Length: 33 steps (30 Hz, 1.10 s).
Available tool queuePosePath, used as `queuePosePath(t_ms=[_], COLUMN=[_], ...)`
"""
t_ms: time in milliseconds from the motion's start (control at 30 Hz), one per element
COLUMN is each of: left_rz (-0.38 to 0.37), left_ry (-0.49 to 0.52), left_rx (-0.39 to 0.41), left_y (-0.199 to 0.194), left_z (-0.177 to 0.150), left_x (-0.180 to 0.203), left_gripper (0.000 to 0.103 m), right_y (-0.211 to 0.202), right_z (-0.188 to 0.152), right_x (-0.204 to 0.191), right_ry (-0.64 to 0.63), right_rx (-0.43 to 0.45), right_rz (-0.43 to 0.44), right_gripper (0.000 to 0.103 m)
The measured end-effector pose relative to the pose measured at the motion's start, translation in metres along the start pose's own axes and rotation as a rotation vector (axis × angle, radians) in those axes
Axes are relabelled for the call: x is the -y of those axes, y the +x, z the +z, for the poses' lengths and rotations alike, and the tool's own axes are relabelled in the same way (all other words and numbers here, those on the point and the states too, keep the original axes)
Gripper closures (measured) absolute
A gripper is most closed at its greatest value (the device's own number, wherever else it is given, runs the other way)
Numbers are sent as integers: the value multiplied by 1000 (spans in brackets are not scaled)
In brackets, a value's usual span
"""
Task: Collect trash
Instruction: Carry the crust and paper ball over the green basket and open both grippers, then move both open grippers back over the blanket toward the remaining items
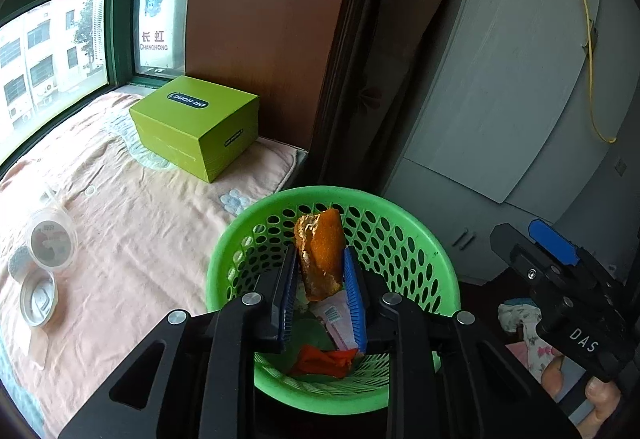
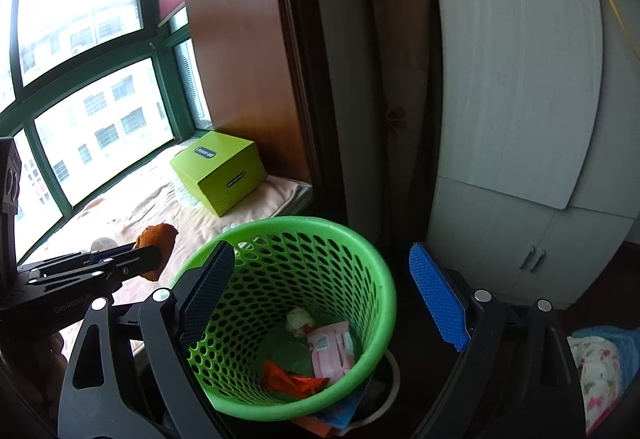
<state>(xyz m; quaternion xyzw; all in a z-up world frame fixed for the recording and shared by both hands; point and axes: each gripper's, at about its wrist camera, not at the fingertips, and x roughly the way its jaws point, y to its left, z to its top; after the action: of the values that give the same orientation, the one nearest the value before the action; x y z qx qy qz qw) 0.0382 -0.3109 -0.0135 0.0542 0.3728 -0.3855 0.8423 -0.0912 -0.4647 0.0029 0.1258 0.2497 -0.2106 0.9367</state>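
Peach quilted bedding [image 1: 120,207] covers a window ledge where one lime cardboard box [image 1: 196,127] and two clear plastic lids [image 1: 50,243] sit. One perforated green plastic basket [image 2: 360,251] stands near a grey cabinet [image 2: 520,119]. The left gripper [image 1: 320,279] clamps one rough orange peel [image 1: 320,251] over the basket; the right gripper [image 2: 320,303] is spread, empty.

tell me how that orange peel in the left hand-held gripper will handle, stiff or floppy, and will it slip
The orange peel stands upright above the pads of the left hand-held gripper without drooping, so it is probably stiff and dried. It looks thin and curled, so likely light. Its rough pith side and the ribbed pads suggest little slipping. Released, it should drop into the green basket.
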Motion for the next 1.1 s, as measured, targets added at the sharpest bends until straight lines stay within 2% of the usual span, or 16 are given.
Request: queuePosePath(t_ms=[33, 100, 200, 267, 333, 533, 567, 633, 700, 1100], left_rz=[-4, -11, -10, -10, 0, 48, 63, 102, 128, 290], left_ry=[2, 8, 10, 7, 0, -28, -31, -42, -52, -166], left_rx=[-4, -4, -4, -7, -7, 3, 7, 19, 28, 73], left_y=[2, 6, 10, 11, 11, 2, -1, -8, -14, -59], left_z=[0, 0, -1, -2, -4, -6, -6, -8, -9, -23], left_x=[2, 5, 9, 9, 8, -7, -11, -19, -28, -104], left_gripper=[75, 72, 55, 53, 43, 42, 41, 32, 32, 23], right_y=[0, -1, -2, -2, -1, 1, 1, 3, 5, 21], right_z=[0, 0, 0, 0, 0, -1, 0, 0, 1, 4], right_x=[2, 6, 11, 12, 11, 2, 0, -7, -14, -79], right_ry=[6, 17, 26, 29, 27, 14, 9, -3, -16, -115], right_rx=[1, 2, 5, 4, 2, -3, -4, -8, -14, -50], right_rz=[-3, -8, -10, -8, -6, 19, 25, 37, 52, 184], right_gripper=[15, 15, 15, 15, 15, 15, 15, 15, 15, 15])
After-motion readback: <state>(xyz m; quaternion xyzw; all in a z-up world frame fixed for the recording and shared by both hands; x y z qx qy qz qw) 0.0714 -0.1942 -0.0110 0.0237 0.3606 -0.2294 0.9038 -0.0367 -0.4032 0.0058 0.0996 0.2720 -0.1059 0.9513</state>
